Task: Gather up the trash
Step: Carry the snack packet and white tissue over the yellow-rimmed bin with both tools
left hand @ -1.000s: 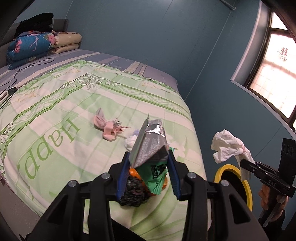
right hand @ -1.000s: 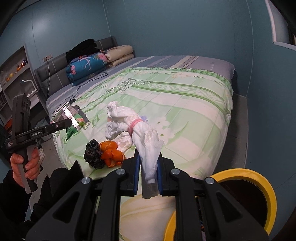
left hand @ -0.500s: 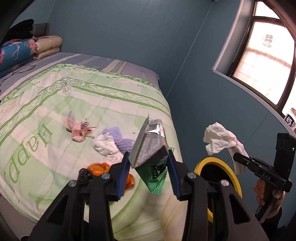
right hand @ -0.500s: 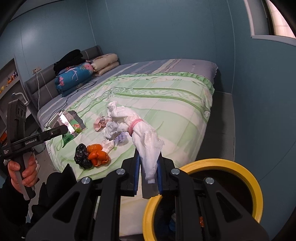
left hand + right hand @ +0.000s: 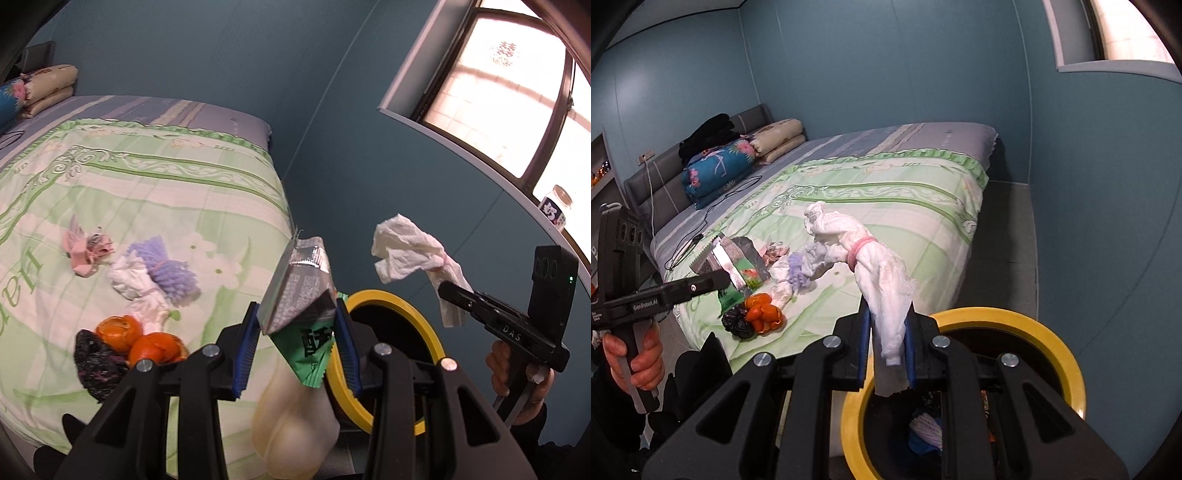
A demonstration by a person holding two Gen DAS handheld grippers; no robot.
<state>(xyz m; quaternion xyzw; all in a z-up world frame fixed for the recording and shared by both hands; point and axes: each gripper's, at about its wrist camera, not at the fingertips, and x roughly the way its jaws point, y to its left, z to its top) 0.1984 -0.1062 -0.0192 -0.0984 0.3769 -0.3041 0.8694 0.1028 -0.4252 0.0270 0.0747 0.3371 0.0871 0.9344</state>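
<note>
My left gripper [image 5: 297, 345] is shut on a silver and green snack wrapper [image 5: 301, 295], held in the air at the bed's edge, left of the yellow-rimmed bin [image 5: 391, 302]. My right gripper [image 5: 888, 343] is shut on a crumpled white tissue with a pink band [image 5: 864, 254], just over the near rim of the bin [image 5: 1015, 321]. In the left wrist view that tissue [image 5: 406, 251] hangs above the bin. On the bed lie orange peels [image 5: 147, 338], a black wad [image 5: 96, 358], a purple and white bundle [image 5: 159, 273] and a pink scrap [image 5: 86, 249].
The green quilted bed [image 5: 886, 192] fills the left side, with folded bedding [image 5: 720, 170] and a black cable [image 5: 713, 221] at its head. Teal walls close in on the right; a window ledge holds a bottle [image 5: 556, 206]. The bin holds some trash [image 5: 925, 430].
Both grippers have swung right, off the bed toward the bin, each still holding its item. The bin's rim now sits much nearer under both.
</note>
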